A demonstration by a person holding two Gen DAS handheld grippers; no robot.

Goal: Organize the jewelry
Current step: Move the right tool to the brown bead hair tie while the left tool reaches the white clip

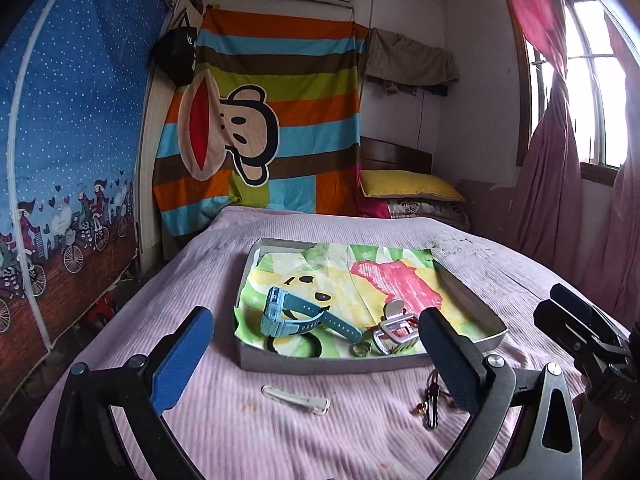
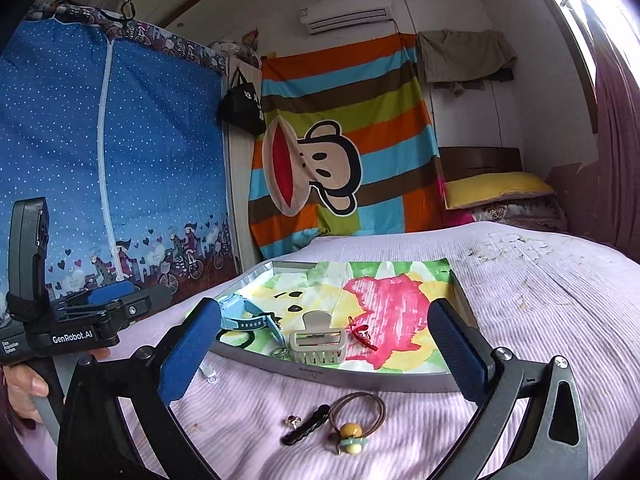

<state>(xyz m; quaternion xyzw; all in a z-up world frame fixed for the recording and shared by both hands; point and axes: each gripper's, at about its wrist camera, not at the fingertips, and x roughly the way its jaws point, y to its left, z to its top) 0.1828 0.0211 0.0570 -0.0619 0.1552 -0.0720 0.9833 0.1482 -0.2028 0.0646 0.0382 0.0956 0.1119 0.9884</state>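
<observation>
A shallow grey tray lined with colourful paper lies on the pink bed. In it are a blue watch, a grey hair claw, a small ring and a black hair tie. The right wrist view also shows a red hairpin in the tray, to the right of the claw. My left gripper hangs open in front of the tray, above a white hair clip. My right gripper is open over a brown beaded hair tie, a black clip and a small earring.
The pink bedspread stretches away to the right and behind the tray. Pillows lie at the headboard. A blue fabric wardrobe stands left of the bed. A hand holds the left gripper's handle.
</observation>
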